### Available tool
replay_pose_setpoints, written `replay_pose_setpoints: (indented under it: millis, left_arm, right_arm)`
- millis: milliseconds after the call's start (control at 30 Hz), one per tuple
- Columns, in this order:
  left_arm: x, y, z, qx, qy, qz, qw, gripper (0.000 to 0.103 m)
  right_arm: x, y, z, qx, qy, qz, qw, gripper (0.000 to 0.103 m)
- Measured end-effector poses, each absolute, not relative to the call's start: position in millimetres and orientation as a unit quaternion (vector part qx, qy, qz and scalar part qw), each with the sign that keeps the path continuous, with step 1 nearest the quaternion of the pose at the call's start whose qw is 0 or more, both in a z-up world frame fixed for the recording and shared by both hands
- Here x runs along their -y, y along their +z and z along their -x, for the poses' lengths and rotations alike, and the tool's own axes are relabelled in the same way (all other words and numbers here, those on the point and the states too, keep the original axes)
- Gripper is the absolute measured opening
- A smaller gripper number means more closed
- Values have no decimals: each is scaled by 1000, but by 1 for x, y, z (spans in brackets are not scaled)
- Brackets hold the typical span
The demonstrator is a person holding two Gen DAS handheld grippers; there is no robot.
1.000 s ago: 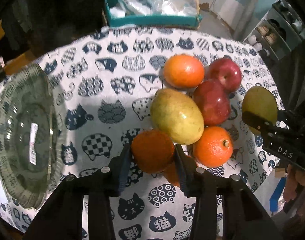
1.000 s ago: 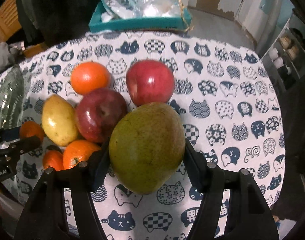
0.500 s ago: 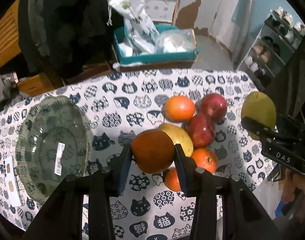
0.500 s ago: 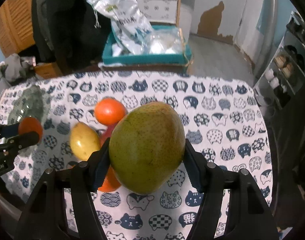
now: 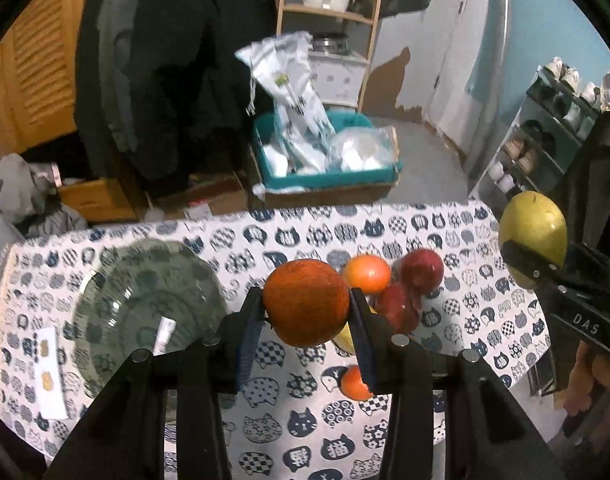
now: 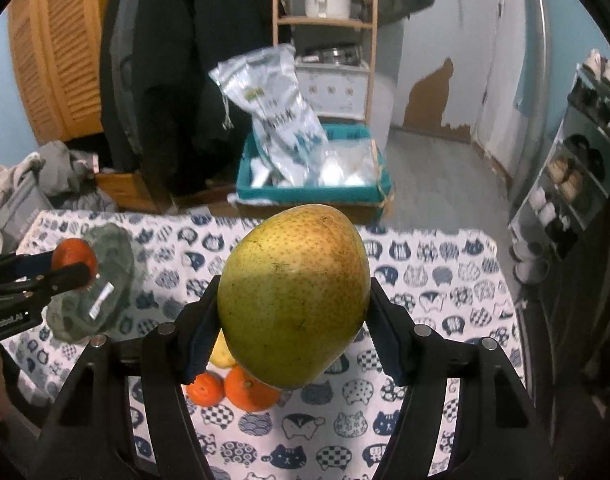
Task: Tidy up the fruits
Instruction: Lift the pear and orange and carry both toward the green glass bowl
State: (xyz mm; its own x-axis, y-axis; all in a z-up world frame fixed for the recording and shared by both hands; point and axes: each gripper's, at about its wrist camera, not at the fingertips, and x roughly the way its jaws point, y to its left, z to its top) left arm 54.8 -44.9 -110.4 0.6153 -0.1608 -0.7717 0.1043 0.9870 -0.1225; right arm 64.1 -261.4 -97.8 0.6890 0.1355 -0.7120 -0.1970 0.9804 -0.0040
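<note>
My left gripper [image 5: 306,312] is shut on an orange [image 5: 305,302] and holds it high above the cat-print tablecloth [image 5: 289,416]. My right gripper [image 6: 293,320] is shut on a large green-yellow mango [image 6: 293,296], also lifted; the same mango [image 5: 532,236] shows at the right edge of the left wrist view. Below on the cloth lie another orange [image 5: 367,274], two red apples [image 5: 421,272], a small orange [image 5: 355,384] and a mostly hidden yellow fruit [image 5: 347,340]. A green glass bowl [image 5: 145,312] sits on the left of the table.
A white strip with small yellow pieces [image 5: 49,372] lies left of the bowl. Beyond the table's far edge stand a teal crate of plastic bags [image 5: 325,160], hanging dark coats [image 5: 173,68] and a wooden shelf [image 5: 329,8]. A shoe rack [image 5: 545,140] is at the right.
Both grippers have risen with their fruit and tipped up toward level, so the table looks smaller and more of the room shows. The fruit pile stays on the cloth.
</note>
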Motion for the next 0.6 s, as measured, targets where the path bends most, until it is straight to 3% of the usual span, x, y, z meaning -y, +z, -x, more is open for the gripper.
replay_pose_setpoints:
  millis: [600]
  left_arm:
    - [-14, -84, -34, -393, -28, 47, 918, 43]
  right_arm:
    - [202, -69, -65, -358, 152, 39, 920, 67]
